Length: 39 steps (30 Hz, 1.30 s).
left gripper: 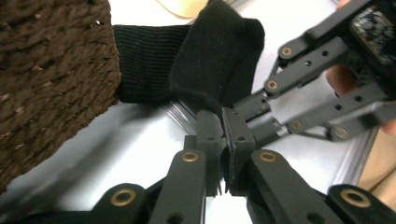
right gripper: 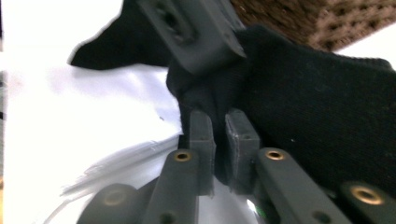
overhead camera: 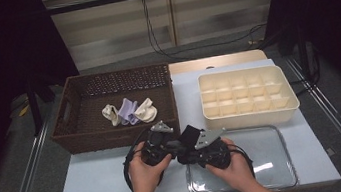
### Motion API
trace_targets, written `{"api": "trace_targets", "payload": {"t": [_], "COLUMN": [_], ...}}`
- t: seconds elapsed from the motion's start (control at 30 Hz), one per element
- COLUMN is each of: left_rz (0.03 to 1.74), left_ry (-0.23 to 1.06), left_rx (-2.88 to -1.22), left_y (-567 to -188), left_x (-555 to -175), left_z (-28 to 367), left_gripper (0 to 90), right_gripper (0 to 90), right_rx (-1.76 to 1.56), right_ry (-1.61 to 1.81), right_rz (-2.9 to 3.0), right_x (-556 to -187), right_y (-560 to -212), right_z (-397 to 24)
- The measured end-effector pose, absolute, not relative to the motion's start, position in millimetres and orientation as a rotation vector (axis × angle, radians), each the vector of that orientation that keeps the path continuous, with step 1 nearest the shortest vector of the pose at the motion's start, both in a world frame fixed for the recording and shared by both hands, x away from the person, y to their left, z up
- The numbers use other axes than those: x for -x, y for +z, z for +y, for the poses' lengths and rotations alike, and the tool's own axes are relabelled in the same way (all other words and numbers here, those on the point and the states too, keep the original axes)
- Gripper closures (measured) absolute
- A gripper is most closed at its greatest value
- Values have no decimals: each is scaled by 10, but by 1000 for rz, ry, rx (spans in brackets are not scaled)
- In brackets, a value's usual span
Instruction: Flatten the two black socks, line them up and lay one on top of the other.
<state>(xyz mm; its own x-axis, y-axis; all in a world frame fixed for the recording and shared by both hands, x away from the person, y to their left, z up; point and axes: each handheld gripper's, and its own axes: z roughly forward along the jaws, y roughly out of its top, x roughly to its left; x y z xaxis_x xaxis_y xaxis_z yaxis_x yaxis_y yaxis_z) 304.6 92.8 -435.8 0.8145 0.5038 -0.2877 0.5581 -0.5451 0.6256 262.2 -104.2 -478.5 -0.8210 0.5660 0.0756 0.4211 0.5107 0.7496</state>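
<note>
Now, from the high view, both hands meet just in front of the brown woven basket [overhead camera: 78, 134], over the white table [overhead camera: 95, 187]; the left gripper [overhead camera: 161, 145] and the right gripper [overhead camera: 191, 146] share one black sock [overhead camera: 190, 134], bunched between them above the near-left corner of the clear tray [overhead camera: 274, 162]; three pale socks [overhead camera: 129, 112] lie in the basket, and the cream divider box [overhead camera: 247, 96] sits well apart to the right.

Over to the left gripper view; its jaws are pressed nearly together with a sliver of black knit caught in between; the sock [left gripper: 217, 56] rises folded above them, ribbed cuff trailing toward the basket wall [left gripper: 51, 79]; the right gripper [left gripper: 240, 109] reaches in from the right, nipping the same fold.

And the right gripper view; its own jaws are drawn close on a pleat of the sock [right gripper: 317, 121], the left gripper [right gripper: 194, 39] clamped just above.

My read: light, limp, stretchy cloth; nothing fragile, not slippery, but it sags and slides out of a shallow pinch; best taken deep on a doubled layer or at the ribbed cuff, where the knit is thickest.
</note>
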Motion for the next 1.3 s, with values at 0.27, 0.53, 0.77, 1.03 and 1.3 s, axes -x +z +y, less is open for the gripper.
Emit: {"api": "trace_targets", "payload": {"t": [0.27, 0.53, 0.77, 1.03, 1.3], "left_rz": [811, 814, 776, 763, 722], "left_ry": [-52, 1, 21, 33, 55], "left_rx": [-2195, -2226, -2251, -2244, -2258], "left_y": [-4339, -4422, -4458, -4483, -4479], "left_x": [-3061, -3073, -3088, -3101, -3125], "left_z": [1030, 993, 883, 832, 711], "left_gripper": [615, 527, 486, 454, 448], "right_gripper": [856, 855, 855, 854, 854], "right_rx": [-927, -999, -1059, -1109, -1168], "right_ry": [1298, 1350, 1350, 1353, 1343], "right_rz": [2531, 2450, 2407, 2370, 2333], "right_x": [-2630, -2666, -2722, -2686, -2613], "right_y": [-4685, -4527, -4521, -4532, -4571], "right_z": [-1278, -1640, -1824, -2029, -2244]}}
